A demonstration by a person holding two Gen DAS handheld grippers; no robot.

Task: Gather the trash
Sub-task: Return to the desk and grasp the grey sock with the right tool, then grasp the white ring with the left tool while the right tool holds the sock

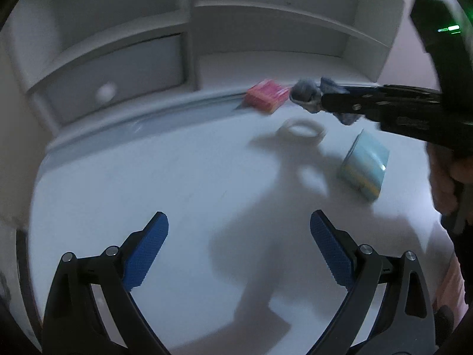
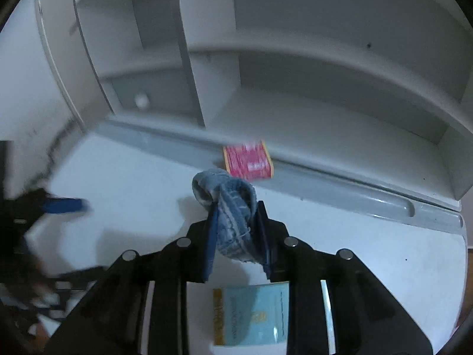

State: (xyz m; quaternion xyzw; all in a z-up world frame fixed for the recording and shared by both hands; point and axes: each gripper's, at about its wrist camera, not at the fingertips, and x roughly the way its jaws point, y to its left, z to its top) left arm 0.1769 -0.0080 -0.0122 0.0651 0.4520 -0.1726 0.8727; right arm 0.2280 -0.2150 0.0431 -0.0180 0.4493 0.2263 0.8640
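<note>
Denim scrap (image 2: 233, 216): clamped between right gripper (image 2: 236, 236) pads, raised off desk (image 2: 369, 251), pink box (image 2: 248, 161) ahead, blue box (image 2: 251, 313) beneath; left gripper (image 1: 239, 248) spread, empty; advise firm squeeze during carry

On the white surface (image 1: 147, 177), the pink rectangular box (image 1: 267, 96) lies against the back ledge; the white tape ring (image 1: 303, 128) sits between it and the pale-blue box (image 1: 365, 165), below my fingers (image 2: 210, 245).
</note>
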